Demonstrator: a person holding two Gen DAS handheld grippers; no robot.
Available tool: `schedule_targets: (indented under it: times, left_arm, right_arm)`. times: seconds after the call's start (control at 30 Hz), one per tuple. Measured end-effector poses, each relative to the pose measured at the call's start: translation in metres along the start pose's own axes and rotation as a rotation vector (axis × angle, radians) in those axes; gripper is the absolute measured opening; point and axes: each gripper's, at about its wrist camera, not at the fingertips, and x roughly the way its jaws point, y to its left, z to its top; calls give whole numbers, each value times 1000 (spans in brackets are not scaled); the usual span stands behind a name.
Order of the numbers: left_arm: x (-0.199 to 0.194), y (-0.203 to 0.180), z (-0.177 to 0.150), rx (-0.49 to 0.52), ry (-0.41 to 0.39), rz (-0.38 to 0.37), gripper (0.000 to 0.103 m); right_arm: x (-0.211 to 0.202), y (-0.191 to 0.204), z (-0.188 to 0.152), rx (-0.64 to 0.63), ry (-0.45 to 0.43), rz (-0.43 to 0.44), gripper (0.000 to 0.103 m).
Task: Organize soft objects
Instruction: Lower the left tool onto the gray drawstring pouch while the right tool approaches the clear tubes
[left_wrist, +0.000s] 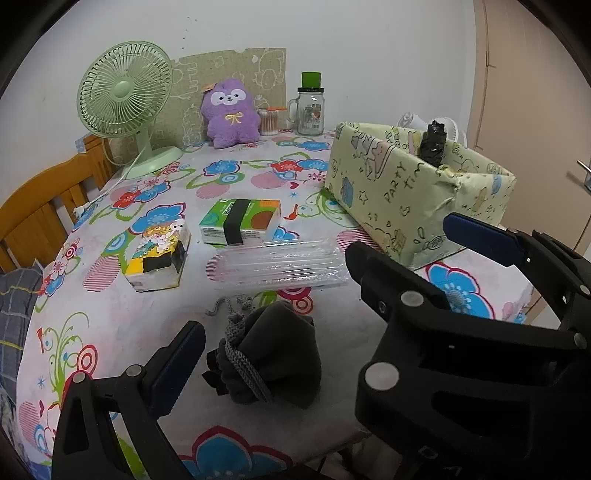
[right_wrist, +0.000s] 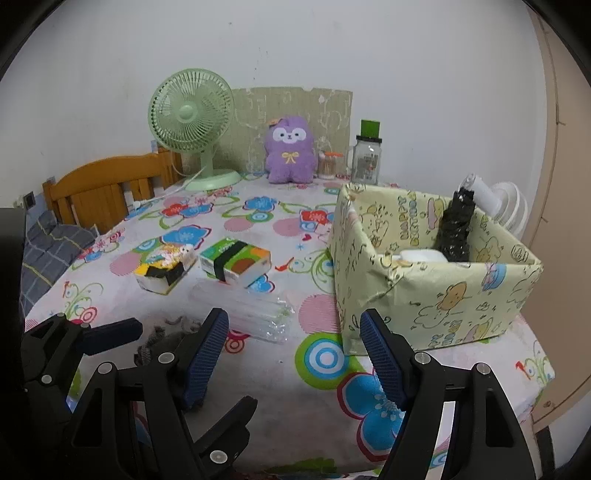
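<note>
A dark grey drawstring pouch lies on the floral tablecloth, just ahead of my open left gripper, whose left finger is beside it. The right gripper shows at the right of the left wrist view. My right gripper is open and empty above the cloth, near the yellow-green wrapped box. Two tissue packs, a clear bag of straws and a purple plush sit farther back. The box holds a black object.
A green desk fan, a glass mug jar with a green lid and a swab cup stand at the back. A wooden chair is at the left. The table edge and a door are at the right.
</note>
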Motion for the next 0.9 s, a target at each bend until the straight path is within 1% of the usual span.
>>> schedule_targets:
  times: [0.07,0.13,0.17,0.23,0.33,0.43,0.7,0.9]
  left_arm:
    - [4,2,0,-10,14,9,99]
    - [9,6,0,-25,34,14,85]
    - [11,9,0,-34,45,20,81]
    - [15,15,-1,-44,60,40,65]
    - [18,20,-2,-49,68,31,61]
    - [18,22,-2,-48,69,27,60]
    - [22,34,1,-52,78,78,59]
    - [28,45,6,-57,83,109,58]
  right_arm:
    - [3,0,-1,3,10,11,77]
    - [6,1,-1,3,13,21,77]
    - [8,1,-1,0,16,27,77]
    - [9,3,-2,-5,21,37,77]
    - [12,7,-2,-13,27,47,77]
    - [16,9,0,-14,33,64,77]
    - [32,19,7,-35,64,114,77]
    - [46,23,13,-49,85,131,77]
